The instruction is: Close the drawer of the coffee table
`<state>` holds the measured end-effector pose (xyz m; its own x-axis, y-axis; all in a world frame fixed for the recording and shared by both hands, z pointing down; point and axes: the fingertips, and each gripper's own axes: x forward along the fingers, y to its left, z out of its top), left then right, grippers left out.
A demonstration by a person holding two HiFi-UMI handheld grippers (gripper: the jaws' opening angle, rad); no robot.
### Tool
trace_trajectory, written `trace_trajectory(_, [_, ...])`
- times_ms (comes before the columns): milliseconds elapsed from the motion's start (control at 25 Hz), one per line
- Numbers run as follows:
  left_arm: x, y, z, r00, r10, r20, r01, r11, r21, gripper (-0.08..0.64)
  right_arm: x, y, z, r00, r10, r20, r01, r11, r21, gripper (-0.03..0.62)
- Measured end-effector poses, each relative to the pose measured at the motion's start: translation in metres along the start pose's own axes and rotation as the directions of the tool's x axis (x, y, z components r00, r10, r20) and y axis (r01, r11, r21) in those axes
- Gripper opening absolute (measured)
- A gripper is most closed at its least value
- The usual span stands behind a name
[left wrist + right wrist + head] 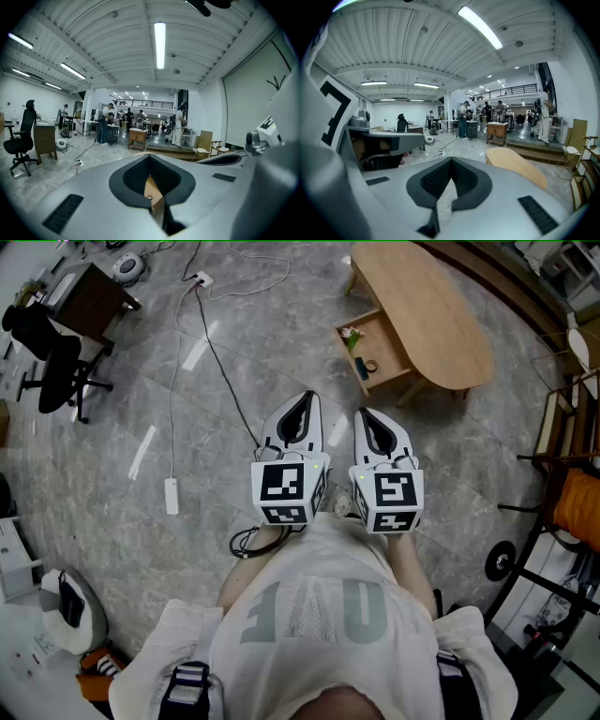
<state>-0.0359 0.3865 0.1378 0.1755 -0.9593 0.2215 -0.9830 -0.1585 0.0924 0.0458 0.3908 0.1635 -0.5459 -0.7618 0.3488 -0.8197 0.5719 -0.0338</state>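
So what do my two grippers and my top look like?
The left gripper and right gripper have smooth grey-white shells that taper to black ribbed jaws. Each carries a white cube with black square markers. You wear a white T-shirt with grey lettering, and dark straps at the shoulders.

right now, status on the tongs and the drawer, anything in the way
Both shut and empty, left tongs and right tongs. Open drawer, small items inside, coffee table well ahead. One black cable on floor left of tongs.
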Motion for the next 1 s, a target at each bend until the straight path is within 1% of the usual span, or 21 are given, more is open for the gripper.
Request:
trace_trajectory(240, [0.005, 0.008, 0.007, 1.0, -0.023, 0.011, 0.023, 1.0, 0.013, 0.008, 0.01, 0.001, 0.004, 1.0, -0.014, 0.017, 0.013, 1.0, 0.011, 0.006])
trace_trajectory(400, [0.002, 0.022, 0.021, 0.998, -0.028, 0.049, 0.027, 0.999, 0.021, 0.008, 0.013, 0.006, 0.01, 0.999, -0.026, 0.035, 0.026, 1.0, 0.017, 0.006])
trace_trajectory(560, [-0.001, 0.036, 0.021, 0.998, -0.026, 0.057, 0.026, 1.0, 0.008, 0.008, 0.017, 0.02, 0.012, 0.998, 0.027, 0.052, -0.028, 1.0, 0.009, 0.006])
trace_trajectory(600, [-0.001, 0.038, 0.02, 0.998, -0.026, 0.057, 0.026, 1.0, 0.004, 0.008, 0.018, 0.022, 0.012, 0.998, 0.028, 0.052, -0.028, 1.0, 0.006, 0.006])
trace_trajectory(840, [-0.003, 0.06, 0.02, 0.997, -0.023, 0.069, 0.024, 1.0, -0.008, 0.008, 0.026, 0.027, 0.009, 0.998, -0.036, 0.049, 0.036, 0.999, 0.004, 0.006])
trace_trajectory(920, [-0.004, 0.072, 0.02, 0.997, -0.017, 0.072, 0.018, 1.0, -0.01, 0.008, 0.03, 0.032, 0.009, 0.998, -0.04, 0.054, 0.039, 0.999, 0.023, 0.006])
trace_trajectory(1000, [-0.003, 0.084, 0.021, 0.997, -0.006, 0.08, 0.007, 1.0, -0.017, 0.008, 0.035, 0.038, 0.011, 0.997, -0.022, 0.068, 0.02, 0.999, 0.032, 0.006])
